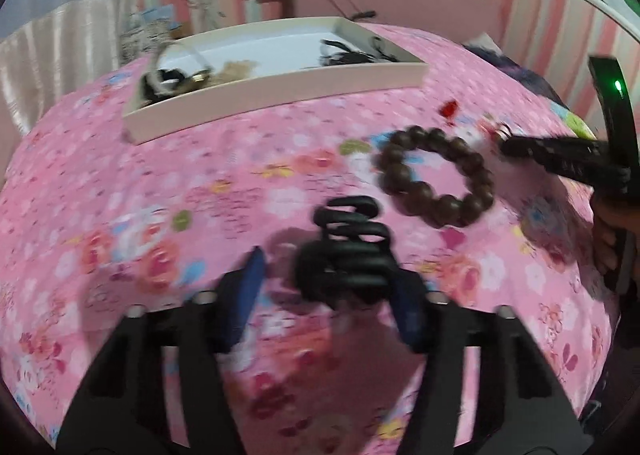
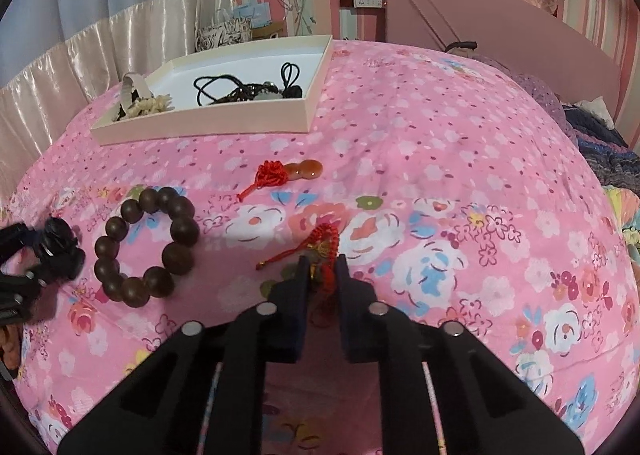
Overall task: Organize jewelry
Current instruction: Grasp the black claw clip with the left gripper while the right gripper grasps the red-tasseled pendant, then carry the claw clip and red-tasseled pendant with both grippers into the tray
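Note:
My left gripper (image 1: 324, 275) has its blue pads around a black claw hair clip (image 1: 344, 251), held just above the pink bedspread; it also shows in the right wrist view (image 2: 56, 251). A dark wooden bead bracelet (image 1: 434, 175) lies to the right of the clip, also seen in the right wrist view (image 2: 146, 245). My right gripper (image 2: 322, 267) is shut on a red cord charm with gold bits (image 2: 326, 251). A red knot with an orange gourd pendant (image 2: 292, 172) lies farther back. The pink-walled box (image 2: 208, 127) holds black cords and other pieces.
The flowered pink bedspread (image 2: 440, 175) covers the whole work surface. A pink headboard (image 2: 500, 27) stands at the back right, with a dark knitted blanket (image 2: 592, 135) below it. Satin curtains (image 2: 80, 55) hang at the left. The right gripper's black body (image 1: 568, 159) reaches in from the right.

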### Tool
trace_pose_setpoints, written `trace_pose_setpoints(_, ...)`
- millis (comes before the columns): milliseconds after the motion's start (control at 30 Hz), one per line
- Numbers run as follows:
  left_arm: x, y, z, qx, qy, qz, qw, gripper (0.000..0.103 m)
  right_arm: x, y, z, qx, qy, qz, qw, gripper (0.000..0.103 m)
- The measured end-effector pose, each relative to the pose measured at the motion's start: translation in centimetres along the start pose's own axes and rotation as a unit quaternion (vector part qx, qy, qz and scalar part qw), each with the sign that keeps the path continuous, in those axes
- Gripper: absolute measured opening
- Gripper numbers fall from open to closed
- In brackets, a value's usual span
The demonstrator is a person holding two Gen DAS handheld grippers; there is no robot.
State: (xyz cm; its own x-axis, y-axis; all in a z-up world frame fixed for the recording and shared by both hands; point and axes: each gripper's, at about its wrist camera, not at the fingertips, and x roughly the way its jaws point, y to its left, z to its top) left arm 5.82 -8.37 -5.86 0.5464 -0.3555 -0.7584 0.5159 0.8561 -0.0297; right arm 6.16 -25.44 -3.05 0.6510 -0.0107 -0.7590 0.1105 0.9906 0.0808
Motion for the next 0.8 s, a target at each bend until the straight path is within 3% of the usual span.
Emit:
trace_pose_setpoints(33, 0.1, -0.2, 0.1, 0.000, -0.001, -0.001, 1.0000, 0.043, -0.1, -0.1, 0.0, 0.004, -0.004, 0.001, 1.000, 0.010)
trace_pose_setpoints(300, -1.3, 0.7, 1.1, -0.010, -0.037, 0.020, 0.9991, 0.040, -2.3, -0.7, 0.6, 0.020, -0.045, 0.023, 0.999, 0.010)
trace_pose_setpoints(333, -1.5, 1.1, 1.6, -0.013, -0.041, 0.025, 0.9988, 0.030, -2.6, -0.6, 0.8, 0.018, -0.049, 0.024, 0.998, 0.010)
trace_pose_setpoints(500, -2.1, 2.8, 3.0, -0.023, -0.054, 0.039, 0.9975, 0.030, -4.3, 0.1, 2.2, 0.014, -0.079, 0.034, 0.996, 0.010)
trace_pose_setpoints(800, -2.5, 3.8, 3.5, -0.035, -0.064, 0.032, 0.9968, 0.030, -5.2, 0.2, 3.5, 0.018, -0.098, 0.047, 0.994, 0.010)
